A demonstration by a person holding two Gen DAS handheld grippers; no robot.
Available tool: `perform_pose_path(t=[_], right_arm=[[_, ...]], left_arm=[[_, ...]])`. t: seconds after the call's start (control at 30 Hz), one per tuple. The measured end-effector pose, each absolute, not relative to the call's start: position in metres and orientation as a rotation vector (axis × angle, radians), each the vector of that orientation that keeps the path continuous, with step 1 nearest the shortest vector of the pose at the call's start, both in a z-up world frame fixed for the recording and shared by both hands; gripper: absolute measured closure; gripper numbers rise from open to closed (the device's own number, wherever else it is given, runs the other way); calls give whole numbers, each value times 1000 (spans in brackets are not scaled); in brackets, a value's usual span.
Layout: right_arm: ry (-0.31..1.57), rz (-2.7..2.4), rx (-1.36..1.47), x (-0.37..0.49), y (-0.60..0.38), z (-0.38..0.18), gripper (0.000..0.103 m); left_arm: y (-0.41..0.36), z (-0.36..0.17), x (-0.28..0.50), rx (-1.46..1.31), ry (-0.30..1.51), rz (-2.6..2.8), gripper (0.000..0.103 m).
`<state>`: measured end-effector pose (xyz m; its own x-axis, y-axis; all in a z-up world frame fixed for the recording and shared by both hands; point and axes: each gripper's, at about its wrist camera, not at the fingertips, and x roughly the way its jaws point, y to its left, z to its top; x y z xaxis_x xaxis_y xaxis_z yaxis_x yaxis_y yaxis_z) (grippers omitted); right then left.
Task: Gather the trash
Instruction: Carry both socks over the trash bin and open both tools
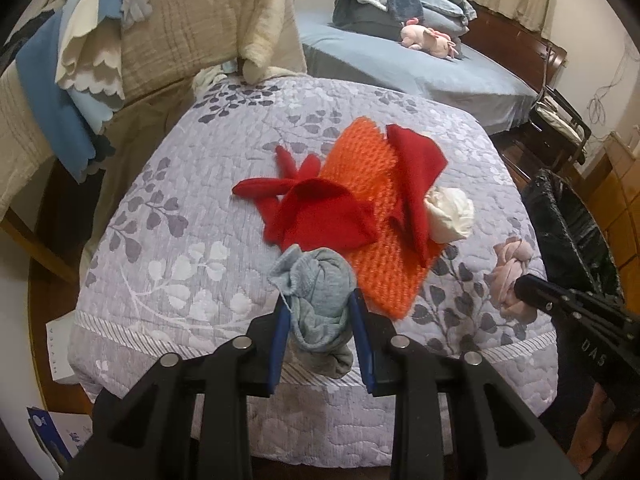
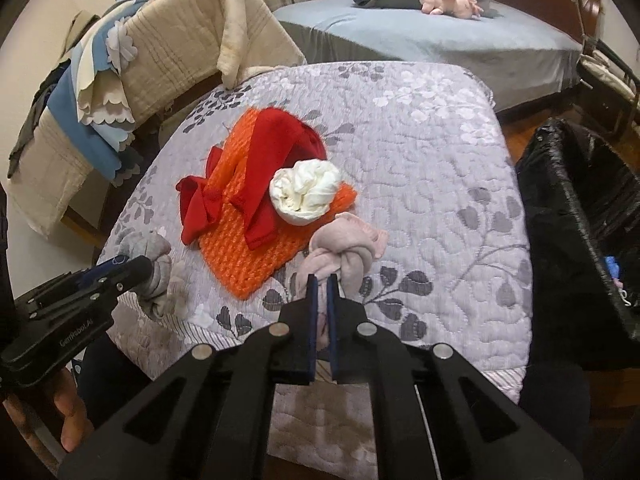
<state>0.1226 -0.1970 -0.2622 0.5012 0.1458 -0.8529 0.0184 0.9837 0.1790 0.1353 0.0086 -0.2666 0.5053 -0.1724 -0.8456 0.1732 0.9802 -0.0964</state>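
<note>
My left gripper (image 1: 320,300) is shut on a rolled grey sock (image 1: 320,296) at the near edge of the quilted table; the sock also shows in the right wrist view (image 2: 158,268). My right gripper (image 2: 322,280) is shut on a knotted pink cloth (image 2: 344,248), which also shows in the left wrist view (image 1: 510,276). A white balled cloth (image 2: 306,192) lies on an orange knitted piece (image 2: 248,256) with red cloths (image 2: 272,152). A bin with a black liner (image 2: 580,208) stands to the right of the table.
The table wears a grey floral quilt (image 2: 420,152). A chair draped with beige and blue blankets (image 2: 132,64) stands to the left. A bed (image 2: 420,36) with a pink plush toy (image 2: 444,2) lies behind. Boxes (image 1: 60,436) sit on the floor at left.
</note>
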Motion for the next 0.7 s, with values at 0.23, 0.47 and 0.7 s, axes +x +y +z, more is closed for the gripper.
perform_pose_path(t=[0.23,0.47,0.7], right_arm=[[1018,67,170,115,-210,-249,99],[993,47,166,106,-227,-237,99],[969,8,170,100,-261,-225,99]], left_arm=[[-10,-255,127,16,1003,-231,73],[-38,-242,120,35,986,-261,73],[-81,-233,115,65,973,-312,73]])
